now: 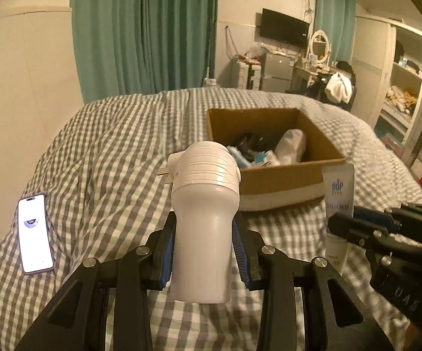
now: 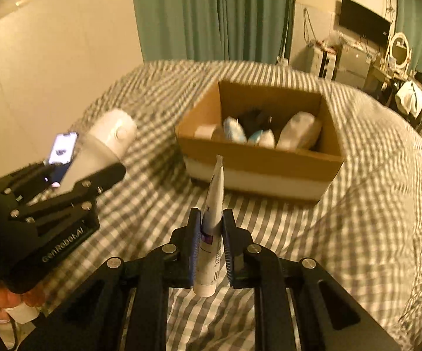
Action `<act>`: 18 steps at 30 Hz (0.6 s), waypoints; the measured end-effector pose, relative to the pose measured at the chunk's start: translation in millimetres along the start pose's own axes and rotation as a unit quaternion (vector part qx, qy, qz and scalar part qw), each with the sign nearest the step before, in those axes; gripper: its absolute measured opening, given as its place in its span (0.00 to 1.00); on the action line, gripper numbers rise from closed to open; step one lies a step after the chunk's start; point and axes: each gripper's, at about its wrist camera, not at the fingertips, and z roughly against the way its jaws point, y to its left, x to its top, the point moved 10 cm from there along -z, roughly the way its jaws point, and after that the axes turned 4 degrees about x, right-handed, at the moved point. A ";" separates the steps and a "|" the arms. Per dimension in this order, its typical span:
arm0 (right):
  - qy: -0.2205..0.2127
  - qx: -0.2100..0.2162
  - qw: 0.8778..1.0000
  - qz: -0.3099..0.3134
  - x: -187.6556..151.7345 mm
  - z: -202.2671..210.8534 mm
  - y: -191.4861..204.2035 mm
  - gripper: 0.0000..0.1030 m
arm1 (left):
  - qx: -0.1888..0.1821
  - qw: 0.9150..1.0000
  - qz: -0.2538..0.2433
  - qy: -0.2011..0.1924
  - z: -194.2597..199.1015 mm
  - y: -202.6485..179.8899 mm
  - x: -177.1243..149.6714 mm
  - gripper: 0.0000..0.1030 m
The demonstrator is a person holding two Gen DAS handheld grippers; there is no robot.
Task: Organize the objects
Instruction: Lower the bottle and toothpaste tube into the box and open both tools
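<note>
The room was dim, under warm yellowish indoor light, and both views had heavy fisheye bending with black corners. The lit phone (image 1: 34,233) screen was blown out to white. The right wrist view was smeared by motion blur, softening the bed (image 2: 366,158) checks and the box (image 2: 257,158).

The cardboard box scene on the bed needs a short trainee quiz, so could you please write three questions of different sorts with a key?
1. True or false: the left hand-held gripper holds a white bottle.
2. What does the right hand-held gripper grip? A) phone B) white tube C) sock
3. Fill in: the phone lies on the checked ____.

Key: 1 true. 2 B, the white tube. 3 bedcover; the cardboard box sits on it too.
</note>
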 end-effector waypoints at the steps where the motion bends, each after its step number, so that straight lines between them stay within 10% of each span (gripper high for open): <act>1: -0.007 0.002 1.000 0.003 5.6 7.4 0.0 0.14 | -0.007 1.000 0.001 0.002 1.5 -2.6 3.3 0.35; 18: -0.116 0.008 0.993 0.000 124.1 75.8 -46.5 0.14 | -0.015 0.998 -0.022 -0.060 11.9 -37.6 116.7 0.35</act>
